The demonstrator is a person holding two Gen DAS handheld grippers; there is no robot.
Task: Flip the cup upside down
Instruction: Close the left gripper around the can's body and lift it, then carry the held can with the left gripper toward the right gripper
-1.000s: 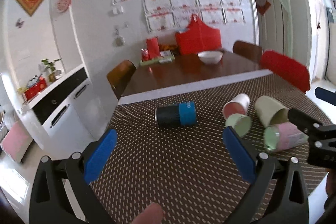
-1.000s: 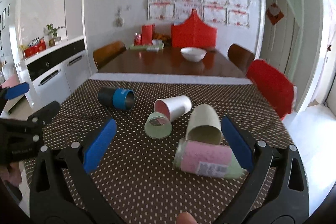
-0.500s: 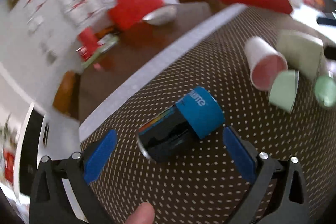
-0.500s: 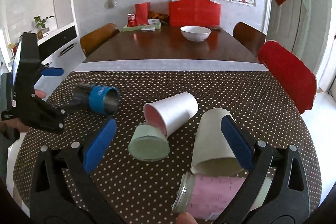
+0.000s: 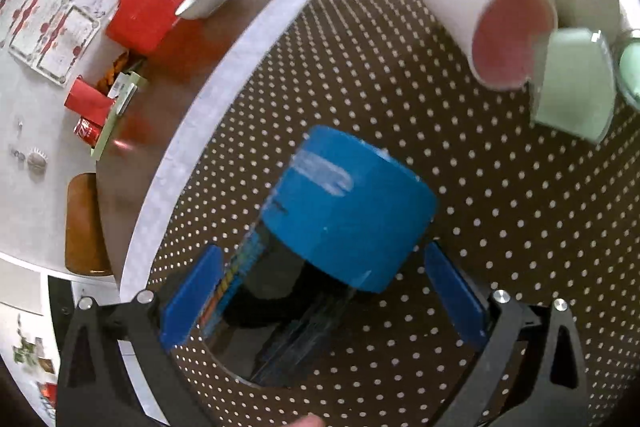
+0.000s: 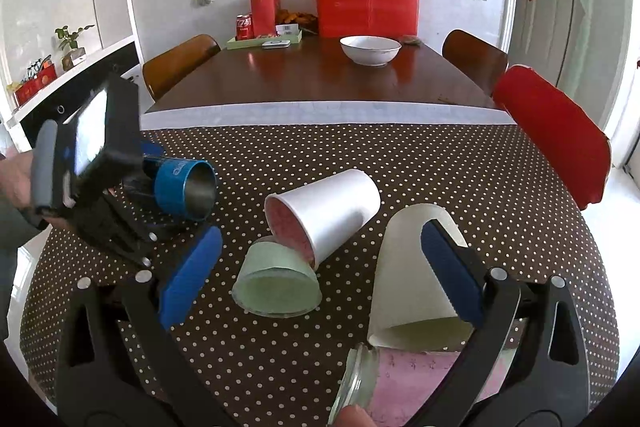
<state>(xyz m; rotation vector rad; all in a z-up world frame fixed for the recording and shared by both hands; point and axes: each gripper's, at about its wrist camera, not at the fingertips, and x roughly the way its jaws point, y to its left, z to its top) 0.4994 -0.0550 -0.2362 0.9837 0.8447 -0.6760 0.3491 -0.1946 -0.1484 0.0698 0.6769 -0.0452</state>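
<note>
A black cup with a blue band [image 5: 344,211] lies on its side on the dotted tablecloth [image 5: 500,227]. My left gripper [image 5: 320,291] is open and straddles the cup's black lower half, one blue pad on each side; I cannot tell whether the pads touch it. The right wrist view shows this cup's open metal mouth [image 6: 198,195] facing right, with the left gripper's black frame [image 6: 100,167] held by a hand over it. My right gripper [image 6: 320,271] hangs open and empty above the other cups at the table's near side.
A white cup with a pink inside [image 6: 324,211], a pale green cup [image 6: 276,279], a cream cup [image 6: 416,267] and a glass jar with a pink label [image 6: 400,383] all lie on their sides. A white bowl [image 6: 370,49] stands on the far wooden table.
My left gripper has dropped down and forward over the black-and-blue cup, which now lies between its fingers. The right gripper has edged closer to the cluster of cups.
</note>
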